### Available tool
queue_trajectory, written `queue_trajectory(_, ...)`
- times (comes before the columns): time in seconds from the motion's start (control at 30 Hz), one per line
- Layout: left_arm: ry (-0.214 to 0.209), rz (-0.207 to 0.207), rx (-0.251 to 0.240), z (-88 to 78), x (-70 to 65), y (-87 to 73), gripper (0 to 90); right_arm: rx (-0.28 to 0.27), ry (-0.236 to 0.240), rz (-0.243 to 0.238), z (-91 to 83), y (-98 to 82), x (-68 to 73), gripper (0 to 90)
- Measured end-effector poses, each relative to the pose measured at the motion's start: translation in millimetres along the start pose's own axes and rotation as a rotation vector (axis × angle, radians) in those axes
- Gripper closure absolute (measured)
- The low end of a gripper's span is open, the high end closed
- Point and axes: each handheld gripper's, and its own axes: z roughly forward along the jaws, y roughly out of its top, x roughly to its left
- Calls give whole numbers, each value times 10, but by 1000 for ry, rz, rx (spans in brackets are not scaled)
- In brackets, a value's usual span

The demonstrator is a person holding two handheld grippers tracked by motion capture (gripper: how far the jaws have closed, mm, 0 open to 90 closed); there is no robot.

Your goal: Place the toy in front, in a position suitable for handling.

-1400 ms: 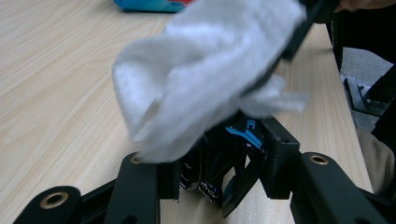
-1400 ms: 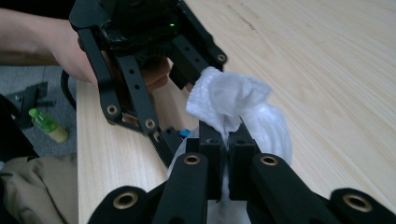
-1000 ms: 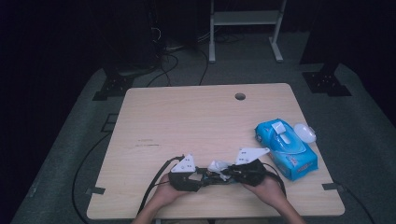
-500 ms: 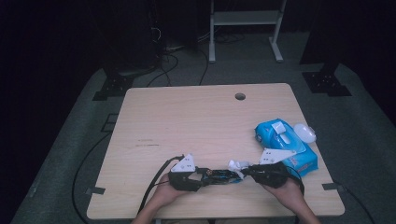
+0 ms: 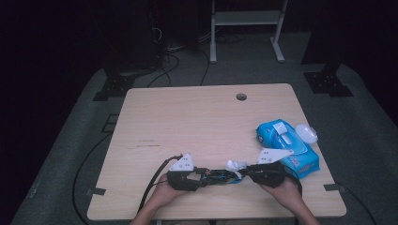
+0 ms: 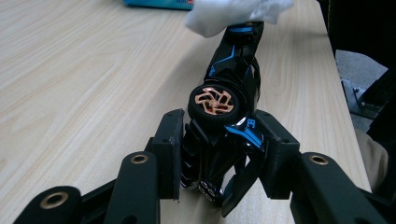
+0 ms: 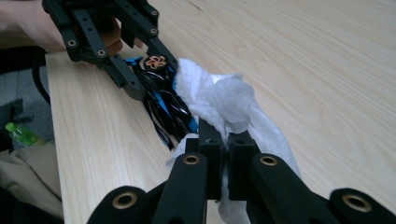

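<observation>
Right claw (image 7: pixel 223 148) now further right, clamping white wipe (image 7: pixel 219 100) against toy car (image 6: pixel 224 116); car inside closed left claw (image 6: pixel 219 158).

Dim overhead view, bright sharp close-ups

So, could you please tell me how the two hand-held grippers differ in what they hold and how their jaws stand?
The left hand-held gripper clamps a black-and-blue toy car; the right hand-held gripper pinches a white wipe. The left one's jaws stand apart around the car's body, while the right one's nearly meet on the thin wipe. Both are shut on something, low over the table near its front edge.
</observation>
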Motion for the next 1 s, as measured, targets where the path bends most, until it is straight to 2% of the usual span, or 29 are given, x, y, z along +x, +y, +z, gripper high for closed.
queue_trajectory(0.13,-3,-7,-1,1,7,-2,572,-3,-4,13,-50,-40,-27,871)
queue_trajectory(0.2,-11,-24,-4,4,21,-7,572,0,-3,11,-19,-16,-23,870)
queue_trajectory(0.43,2,-32,-3,-3,18,-7,568,-6,18,9,44,12,-24,871)
queue_trajectory(0.77,4,-54,23,37,-30,26,510,-13,31,4,13,-33,5,871)
queue_trajectory(0.9,2,-53,12,36,-22,36,513,-14,29,2,4,-46,13,871)
queue_trajectory(1.0,4,-30,22,32,-20,67,549,-15,18,2,5,-47,4,871)
